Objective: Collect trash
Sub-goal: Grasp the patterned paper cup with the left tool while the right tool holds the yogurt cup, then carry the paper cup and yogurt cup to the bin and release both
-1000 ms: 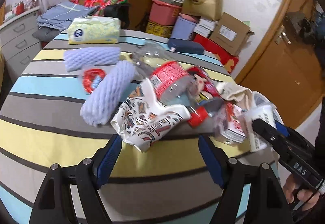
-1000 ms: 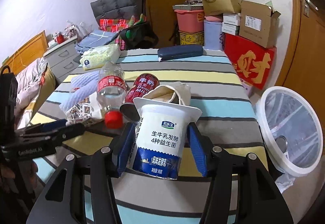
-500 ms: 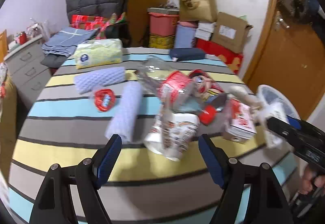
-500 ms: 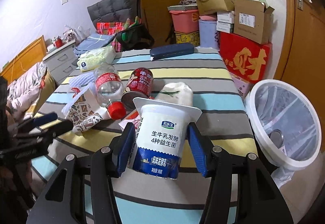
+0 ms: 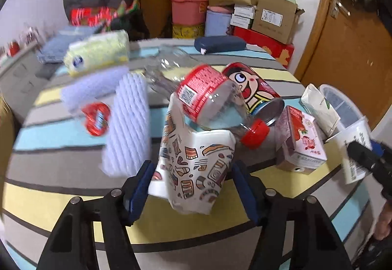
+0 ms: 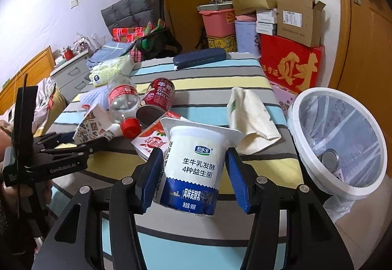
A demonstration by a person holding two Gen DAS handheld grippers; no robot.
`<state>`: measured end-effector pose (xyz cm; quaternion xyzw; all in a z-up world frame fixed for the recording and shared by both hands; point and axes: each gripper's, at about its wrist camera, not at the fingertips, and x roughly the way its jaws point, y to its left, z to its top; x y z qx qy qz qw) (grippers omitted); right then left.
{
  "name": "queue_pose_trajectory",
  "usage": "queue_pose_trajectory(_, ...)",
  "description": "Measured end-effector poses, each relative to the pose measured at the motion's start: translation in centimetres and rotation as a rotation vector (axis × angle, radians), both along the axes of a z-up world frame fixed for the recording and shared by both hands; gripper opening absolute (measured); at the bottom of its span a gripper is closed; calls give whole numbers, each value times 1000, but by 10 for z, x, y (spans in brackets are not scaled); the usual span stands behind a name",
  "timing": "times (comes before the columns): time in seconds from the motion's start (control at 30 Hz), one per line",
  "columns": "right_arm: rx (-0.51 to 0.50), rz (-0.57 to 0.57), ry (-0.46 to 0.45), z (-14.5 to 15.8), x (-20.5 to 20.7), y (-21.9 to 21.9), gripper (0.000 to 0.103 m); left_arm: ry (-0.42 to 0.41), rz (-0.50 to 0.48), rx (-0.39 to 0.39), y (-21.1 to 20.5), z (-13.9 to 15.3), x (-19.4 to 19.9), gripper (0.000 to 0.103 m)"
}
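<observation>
A crumpled patterned paper cup (image 5: 193, 167) lies on the striped table (image 5: 61, 147) between the blue pads of my left gripper (image 5: 191, 184). Its jaws are closing and the pads stand right at the cup's sides. A clear bottle with a red label (image 5: 210, 103) rests on the cup's far end. My right gripper (image 6: 193, 179) is shut on a white and blue yogurt cup (image 6: 196, 147) and holds it upright over the table's near edge. The white bin (image 6: 316, 172) with a clear liner stands to its right, with a can inside.
A red cartoon can (image 5: 252, 91), a pink drink carton (image 5: 301, 137), a flattened white carton (image 6: 250, 120), two white foam nets (image 5: 129, 123) and a red wrapper (image 5: 96, 118) lie on the table. A tissue pack (image 5: 98, 54) and a dark case (image 5: 220, 43) sit at the far side.
My left gripper has moved forward and down onto the patterned cup and its jaws have narrowed around it. The right gripper has carried the yogurt cup slightly towards the bin.
</observation>
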<state>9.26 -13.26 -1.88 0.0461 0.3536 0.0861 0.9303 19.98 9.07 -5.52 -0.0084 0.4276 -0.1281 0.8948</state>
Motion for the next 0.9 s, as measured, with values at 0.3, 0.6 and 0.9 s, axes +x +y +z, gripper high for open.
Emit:
queue_pose_trajectory(0.3, 14, 5, 2, -1, -1, -4, 54, 7, 33, 46, -7, -5, 3, 60)
queue_pose_trajectory(0.6, 26, 14, -8, 1, -5, -9, 54, -42, 38, 50, -10, 9, -16, 52)
queue_pose_trajectory(0.9, 29, 20, -30, 7, -9, -10, 54, -95, 42, 25, -15, 33, -43, 52)
